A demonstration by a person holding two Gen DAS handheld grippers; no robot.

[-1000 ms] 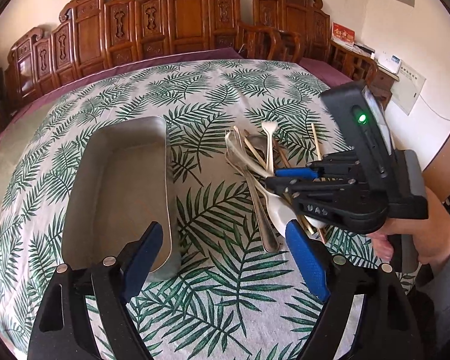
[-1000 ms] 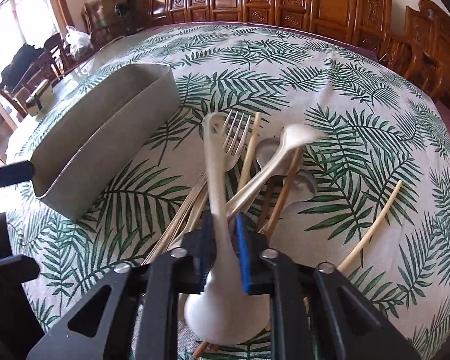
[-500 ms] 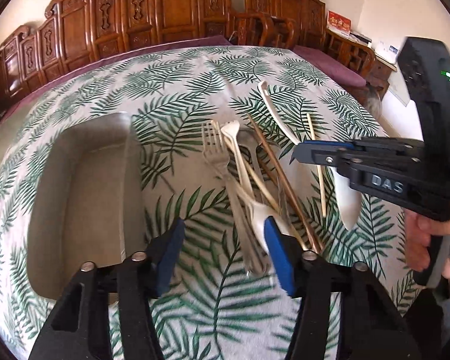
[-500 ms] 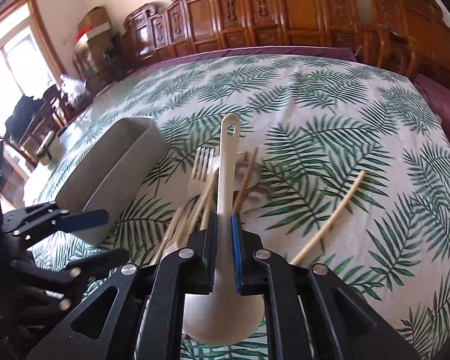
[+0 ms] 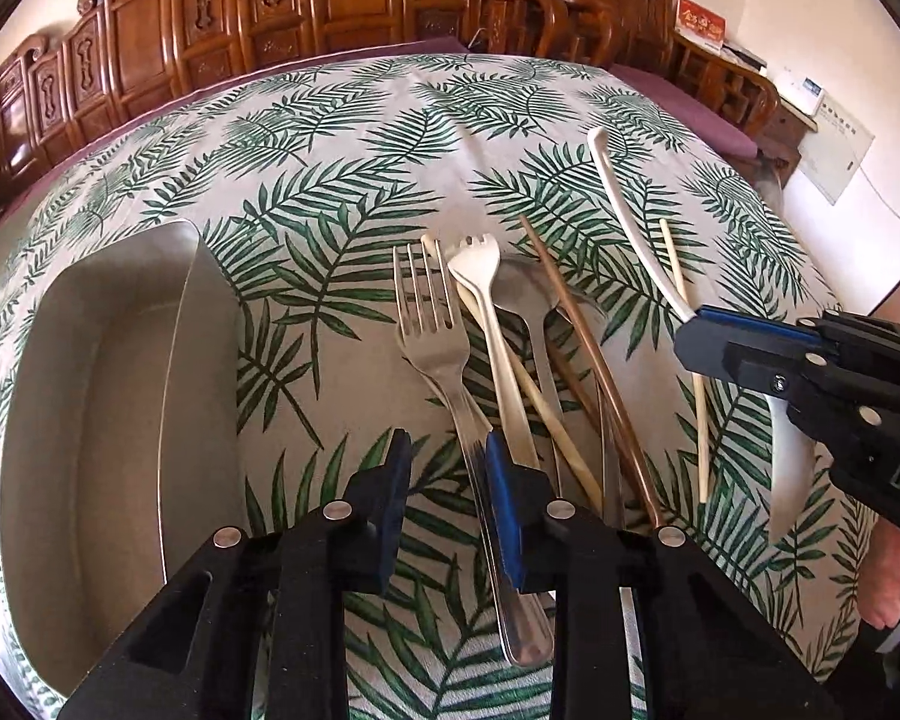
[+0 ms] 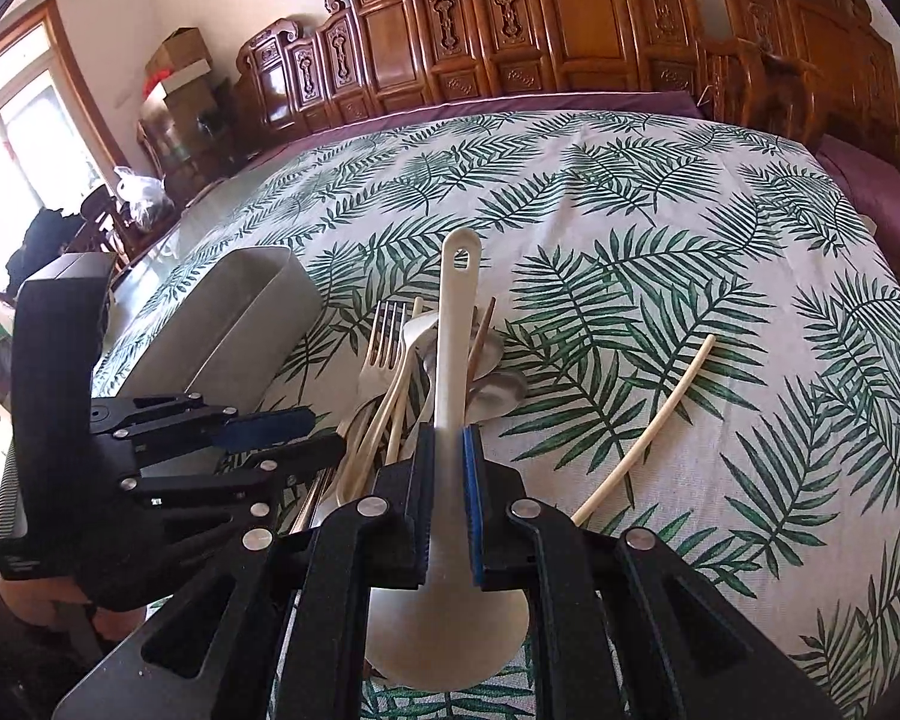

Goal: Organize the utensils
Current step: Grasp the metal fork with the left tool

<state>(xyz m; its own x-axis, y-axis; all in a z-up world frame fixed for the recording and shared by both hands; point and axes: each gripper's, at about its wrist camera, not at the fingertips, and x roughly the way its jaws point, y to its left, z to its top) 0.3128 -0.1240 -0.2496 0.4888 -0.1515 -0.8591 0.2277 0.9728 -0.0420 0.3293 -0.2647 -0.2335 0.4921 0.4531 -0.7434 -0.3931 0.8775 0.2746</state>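
Left gripper closing beside the fork, should centre its handle; right gripper clamps the ladle.

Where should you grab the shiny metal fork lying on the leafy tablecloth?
Grip the shiny metal fork by its long thin handle, not the wide tines. Come from above, one finger each side across the handle's width. It lies flat at the pile's left edge, with bare leafy tablecloth beside it, so that side is clear.
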